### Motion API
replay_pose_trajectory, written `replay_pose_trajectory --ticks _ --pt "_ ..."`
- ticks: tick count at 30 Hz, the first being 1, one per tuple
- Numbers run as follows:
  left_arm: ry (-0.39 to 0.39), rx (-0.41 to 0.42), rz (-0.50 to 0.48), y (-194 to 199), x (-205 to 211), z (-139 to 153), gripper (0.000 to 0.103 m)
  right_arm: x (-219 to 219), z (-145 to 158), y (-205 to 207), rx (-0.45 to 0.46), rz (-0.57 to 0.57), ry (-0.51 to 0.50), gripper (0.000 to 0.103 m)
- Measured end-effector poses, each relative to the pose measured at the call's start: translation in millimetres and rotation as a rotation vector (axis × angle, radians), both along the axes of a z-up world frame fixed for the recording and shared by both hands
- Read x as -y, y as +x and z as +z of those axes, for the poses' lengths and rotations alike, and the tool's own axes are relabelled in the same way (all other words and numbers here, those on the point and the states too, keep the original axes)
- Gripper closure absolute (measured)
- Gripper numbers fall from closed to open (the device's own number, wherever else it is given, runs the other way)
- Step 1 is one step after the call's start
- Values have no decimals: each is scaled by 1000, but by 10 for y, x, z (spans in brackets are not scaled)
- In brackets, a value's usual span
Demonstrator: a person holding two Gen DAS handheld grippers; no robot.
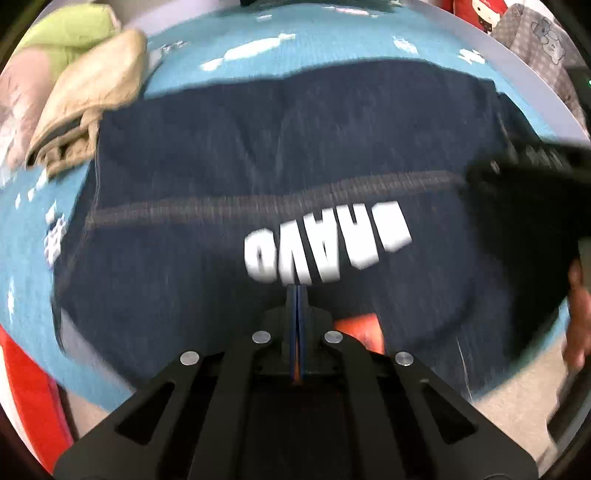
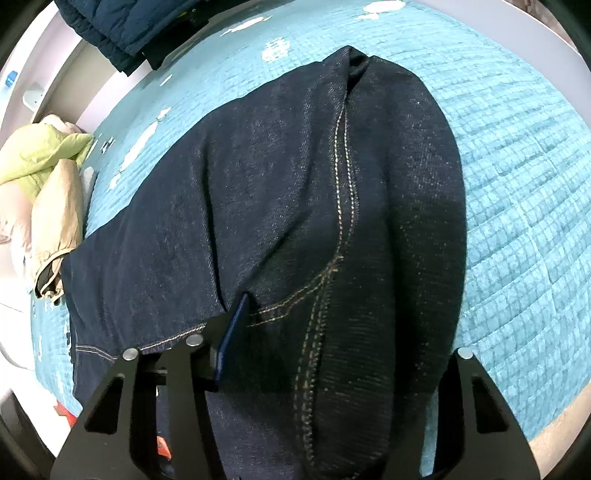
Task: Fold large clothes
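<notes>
i see the jeans spread flat across the middle of the bed, on its teal quilt, with white block letters on the denim reading upside down just past my left gripper. the left view is smeared with motion blur. the left jaws are pressed fully together, blue pads touching, and nothing sits between them; they hang over the denim near its 6 o'clock edge. a patch of orange shows just right of them, under the cloth's hem.

in the right view a thick fold of the jeans bunches up between the jaws of my right gripper, roughly half open. the left blue pad lies against the denim by a stitched seam; the right finger is hidden behind the fold, so i cannot tell whether the pads actually press on the cloth.

at 9 o'clock of the jeans lies a beige jacket, its cuff touching the denim edge, with a green garment behind it. a navy quilted coat sits at 11 o'clock, off the quilt's far edge. in the left view, a hand shows at 3 o'clock.
</notes>
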State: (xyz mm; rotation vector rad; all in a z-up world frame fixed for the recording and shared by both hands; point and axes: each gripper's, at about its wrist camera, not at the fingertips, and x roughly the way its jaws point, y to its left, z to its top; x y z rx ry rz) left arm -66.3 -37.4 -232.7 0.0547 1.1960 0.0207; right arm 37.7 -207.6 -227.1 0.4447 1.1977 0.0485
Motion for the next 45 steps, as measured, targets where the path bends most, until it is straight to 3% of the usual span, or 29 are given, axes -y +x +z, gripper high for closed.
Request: replay_pose_trajectory --ticks 6,11,19,26,32,38,45 --pt "-29 -24 19 -75 -40 -20 103 238 4 -50 -9 -69 144 81" --pt "1 -28 6 -39 -4 -25 103 222 185 -120 56 -48 172 88" --pt "-28 -38 7 46 -71 -34 103 127 581 -165 145 4 286 89" --pt "-38 -34 -15 102 -91 39 102 -158 986 -165 202 92 276 89" --pt "-31 67 -22 117 -230 394 102 -465 1314 -226 258 190 277 89" --pt "-39 92 29 187 -490 578 102 -917 1510 -221 272 305 235 89" --pt "5 124 154 196 -1122 705 102 -1586 1596 -171 256 432 172 88"
